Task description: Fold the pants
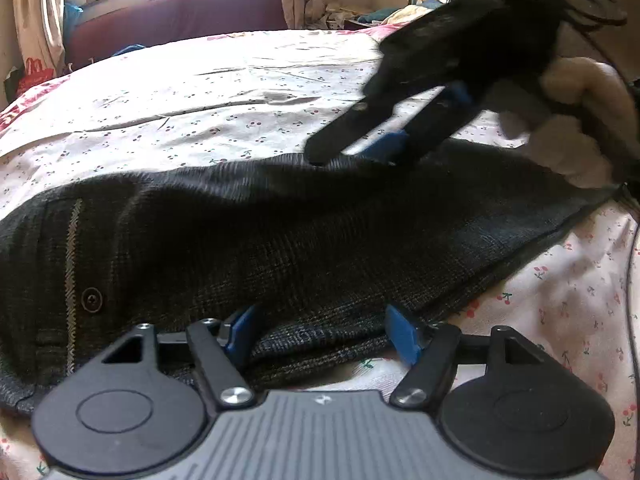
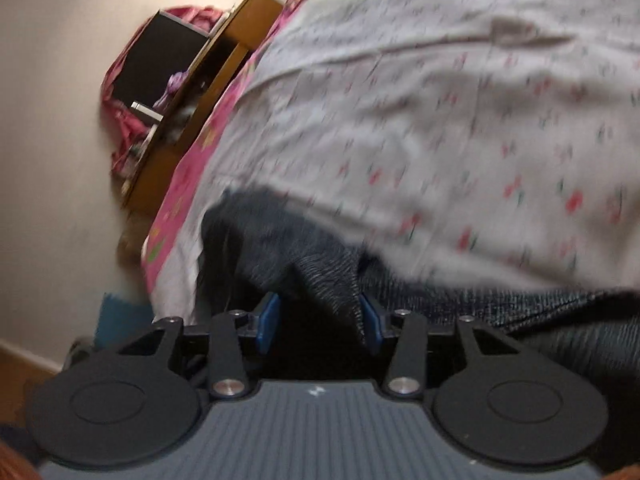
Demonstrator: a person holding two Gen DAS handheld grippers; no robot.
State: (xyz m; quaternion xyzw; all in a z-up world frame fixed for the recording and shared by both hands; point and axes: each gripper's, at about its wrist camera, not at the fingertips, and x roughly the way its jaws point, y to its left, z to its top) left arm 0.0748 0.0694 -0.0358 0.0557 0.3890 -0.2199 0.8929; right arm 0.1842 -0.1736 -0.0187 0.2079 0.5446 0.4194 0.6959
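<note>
Dark checked pants [image 1: 280, 232] lie across the bed, with a buttoned back pocket [image 1: 92, 300] at the left. My left gripper [image 1: 322, 334] stands open over their near edge; the cloth lies between the blue pads [image 1: 240, 332] but is not pinched. My right gripper [image 1: 360, 152], held by a hand [image 1: 572, 120], points down at the far edge of the pants. In the right wrist view the right gripper [image 2: 319, 320] is open. A raised fold of the pants [image 2: 320, 276] rests against the right-hand pad, and a gap shows beside the other pad.
The bed carries a white cherry-print sheet [image 1: 200, 100], also seen as the sheet [image 2: 440, 120] with a pink border. A purple headboard [image 1: 180, 12] and a window stand behind. A wooden bedside cabinet [image 2: 224, 52] sits on the floor beside the bed.
</note>
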